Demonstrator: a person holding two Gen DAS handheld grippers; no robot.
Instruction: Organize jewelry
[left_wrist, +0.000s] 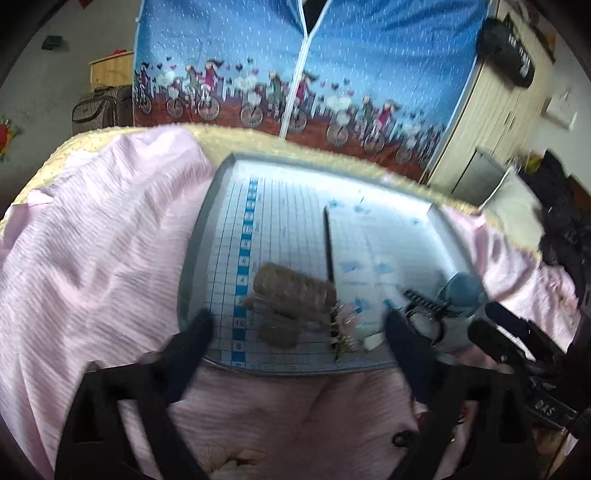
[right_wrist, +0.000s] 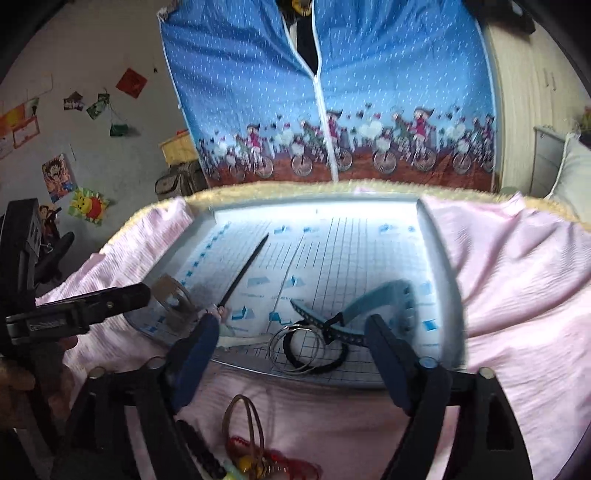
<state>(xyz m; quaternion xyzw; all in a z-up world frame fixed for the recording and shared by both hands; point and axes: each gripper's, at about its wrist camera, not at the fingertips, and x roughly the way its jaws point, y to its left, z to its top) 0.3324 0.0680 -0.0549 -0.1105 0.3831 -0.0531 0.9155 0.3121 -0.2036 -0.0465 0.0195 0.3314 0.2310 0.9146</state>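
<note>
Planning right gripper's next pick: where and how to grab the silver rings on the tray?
Judging by pose: silver rings lie flat at the tray's near edge, overlapping a black cord loop. Pinch their free left arc from above, right gripper descending steeply.

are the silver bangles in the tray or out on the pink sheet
In the tray: the silver bangles lie on the gridded tray floor near its front rim, overlapping a black cord loop.

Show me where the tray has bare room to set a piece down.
Free: the tray's far half, between the black stick and right wall. Crowded: near edge, with silver rings, blue strap, and brown beaded pieces at near left.
</note>
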